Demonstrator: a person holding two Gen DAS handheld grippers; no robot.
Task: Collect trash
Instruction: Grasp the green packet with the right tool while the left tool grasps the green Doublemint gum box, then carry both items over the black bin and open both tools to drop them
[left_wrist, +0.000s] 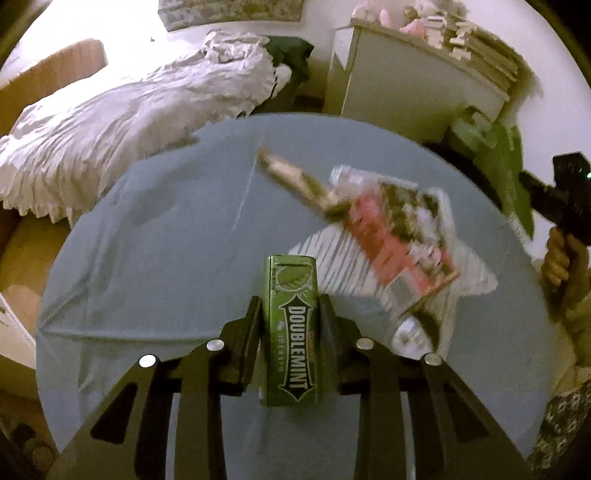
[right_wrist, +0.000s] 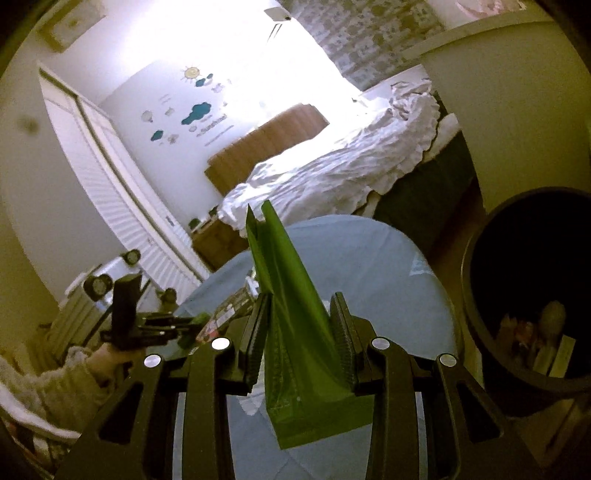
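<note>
The left hand-held gripper is clamped on a green Doublemint gum pack, its two black fingers pressing the long sides so the pack stands out along the jaws above the round, blue-covered counter. Beyond the pack, on the counter, lies a blurred heap of litter: a red and white snack wrapper over a white striped sheet, and a brownish stick-shaped wrapper pointing away from it; the blur makes it hard to say what these are exactly.

The right hand-held gripper holds a green foil pouch, pinched narrow between its pads, the pouch's torn top sticking up and its sealed bottom hanging toward the camera. It hangs over the counter's near edge. To its right, beside the counter, stands a dark round bin with some pale scraps already at the bottom. A bed with a rumpled white duvet fills the background.
</note>
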